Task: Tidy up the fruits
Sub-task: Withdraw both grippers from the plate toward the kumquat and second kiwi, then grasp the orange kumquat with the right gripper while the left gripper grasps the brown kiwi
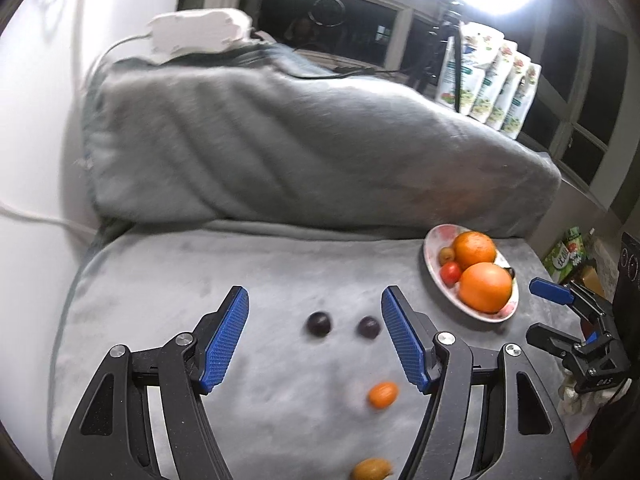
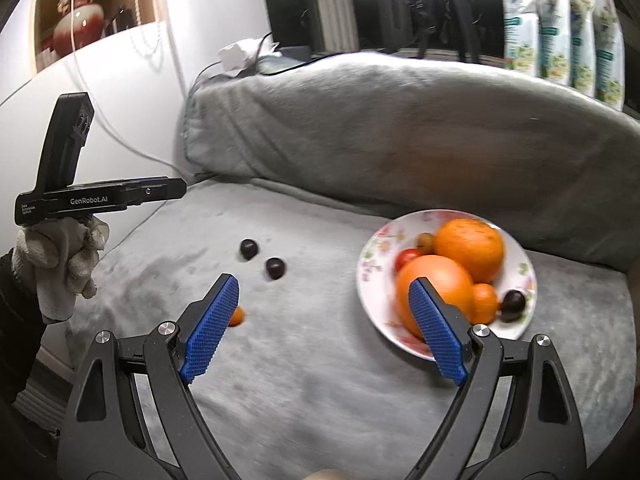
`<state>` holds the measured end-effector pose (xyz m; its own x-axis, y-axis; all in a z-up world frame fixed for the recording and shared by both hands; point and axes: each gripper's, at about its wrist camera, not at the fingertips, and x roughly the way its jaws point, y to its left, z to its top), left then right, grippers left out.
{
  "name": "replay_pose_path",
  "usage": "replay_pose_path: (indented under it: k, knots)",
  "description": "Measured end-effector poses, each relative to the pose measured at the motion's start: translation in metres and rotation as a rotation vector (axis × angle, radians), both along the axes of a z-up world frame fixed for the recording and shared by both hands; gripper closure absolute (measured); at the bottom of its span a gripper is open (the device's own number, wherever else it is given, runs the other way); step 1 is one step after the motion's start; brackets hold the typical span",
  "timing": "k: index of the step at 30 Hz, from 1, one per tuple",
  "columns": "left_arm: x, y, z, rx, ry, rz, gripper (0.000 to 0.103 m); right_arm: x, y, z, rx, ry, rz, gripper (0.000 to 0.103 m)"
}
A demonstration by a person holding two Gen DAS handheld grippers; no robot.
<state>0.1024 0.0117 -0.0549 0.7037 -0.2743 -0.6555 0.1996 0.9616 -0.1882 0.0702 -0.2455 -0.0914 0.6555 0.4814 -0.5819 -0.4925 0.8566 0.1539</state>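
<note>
Blue fingers (image 2: pixel 208 328) of both grippers gape empty, one hiding half a kumquat (image 2: pixel 237 316).

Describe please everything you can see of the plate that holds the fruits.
The plate is round, shallow and white, with a pink and green flower print on its rim; it looks like ceramic. It lies flat on the grey plush cushion, near the backrest. In it are two big oranges, a smaller orange fruit, a red fruit, a brownish one and a dark plum. Neither gripper touches it.
</note>
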Motion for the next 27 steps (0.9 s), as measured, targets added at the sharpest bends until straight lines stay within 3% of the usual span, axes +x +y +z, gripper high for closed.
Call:
replay_pose_path:
  k: [9, 15, 17, 21, 23, 27]
  knots:
    - [-0.017, 0.022, -0.021, -0.027, 0.033, 0.021, 0.034, -0.001, 0.044, -0.015, -0.038, 0.042, 0.093, 0.014]
    - [-0.052, 0.026, -0.034, -0.050, 0.049, 0.008, 0.034, 0.005, 0.068, -0.031, -0.056, 0.088, 0.150, 0.015]
    - [-0.063, 0.026, -0.037, -0.044, 0.048, 0.003, 0.034, 0.008, 0.075, -0.037, -0.061, 0.107, 0.166, 0.023]
    - [-0.090, 0.020, -0.048, -0.049, 0.071, -0.020, 0.036, 0.010, 0.089, -0.049, -0.075, 0.136, 0.202, 0.028]
    - [-0.097, 0.015, -0.052, -0.058, 0.087, -0.036, 0.043, 0.012, 0.094, -0.055, -0.081, 0.154, 0.218, 0.035]
    - [-0.107, -0.001, -0.059, -0.050, 0.105, -0.086, 0.045, 0.014, 0.103, -0.063, -0.093, 0.177, 0.242, 0.041]
